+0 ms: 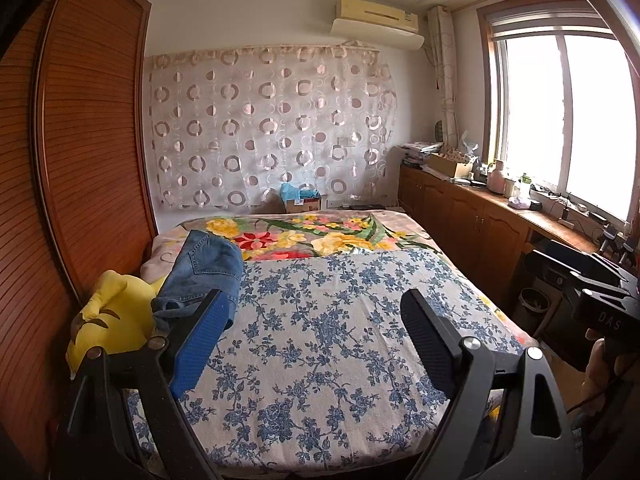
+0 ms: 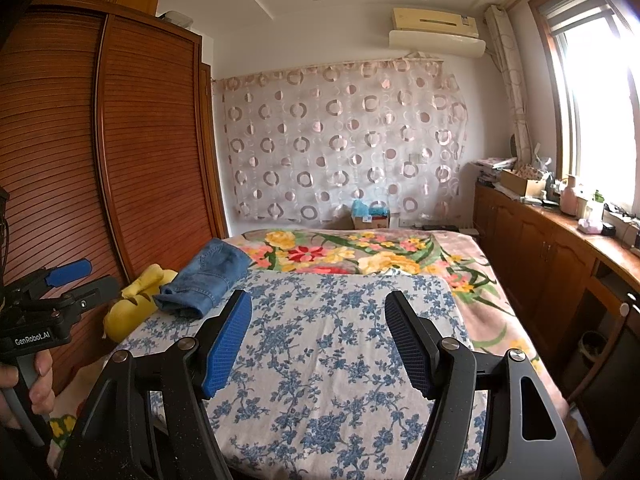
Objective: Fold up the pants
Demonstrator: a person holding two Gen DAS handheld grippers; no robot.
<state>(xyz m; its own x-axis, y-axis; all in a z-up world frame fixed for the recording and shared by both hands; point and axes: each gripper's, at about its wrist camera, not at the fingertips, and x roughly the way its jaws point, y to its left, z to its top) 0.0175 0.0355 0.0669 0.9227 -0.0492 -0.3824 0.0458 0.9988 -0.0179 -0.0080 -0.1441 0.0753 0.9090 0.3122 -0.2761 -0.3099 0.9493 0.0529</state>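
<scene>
Blue denim pants (image 1: 204,276) lie folded in a compact bundle at the far left of the bed, on the blue-flowered sheet (image 1: 320,344); they also show in the right wrist view (image 2: 208,276). My left gripper (image 1: 316,344) is open and empty, held above the sheet, with the pants just beyond its left finger. My right gripper (image 2: 318,344) is open and empty over the middle of the sheet, the pants ahead to its left. The left gripper also shows at the left edge of the right wrist view (image 2: 76,280), open.
A yellow plush toy (image 1: 108,320) lies beside the pants at the bed's left edge. A wooden wardrobe (image 1: 80,160) stands along the left. A colourful floral blanket (image 1: 304,236) covers the far bed. Low wooden cabinets (image 1: 480,220) with clutter run under the window on the right.
</scene>
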